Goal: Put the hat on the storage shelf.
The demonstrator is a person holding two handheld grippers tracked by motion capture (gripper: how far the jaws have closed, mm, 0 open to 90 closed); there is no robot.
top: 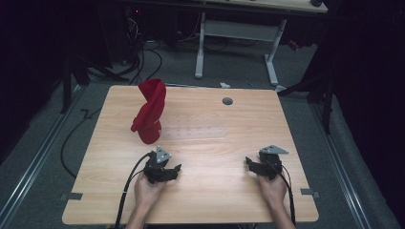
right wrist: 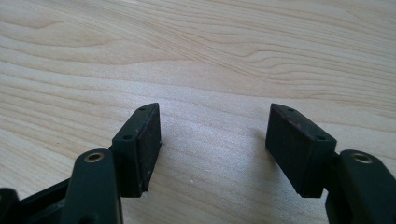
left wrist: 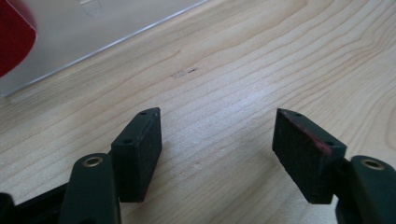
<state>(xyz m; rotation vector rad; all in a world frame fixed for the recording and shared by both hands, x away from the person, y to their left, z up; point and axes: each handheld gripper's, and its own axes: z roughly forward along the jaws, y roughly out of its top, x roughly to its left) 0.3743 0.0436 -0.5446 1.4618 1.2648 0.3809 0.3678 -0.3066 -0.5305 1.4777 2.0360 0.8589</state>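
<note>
Standing bunched on the counter (top: 200,200), the red cloth (top: 150,112) lies just beyond the left gripper (top: 168,168). Both it and the right gripper (top: 252,163) gape wide, holding nothing.

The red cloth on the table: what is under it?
The red cloth stands upright on a clear plastic sheet that lies flat on the wooden table. What holds the cloth up inside cannot be seen, because the fabric covers it.

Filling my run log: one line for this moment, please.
left gripper: open, empty | right gripper: open, empty | red cloth: untouched on clear stand
</note>
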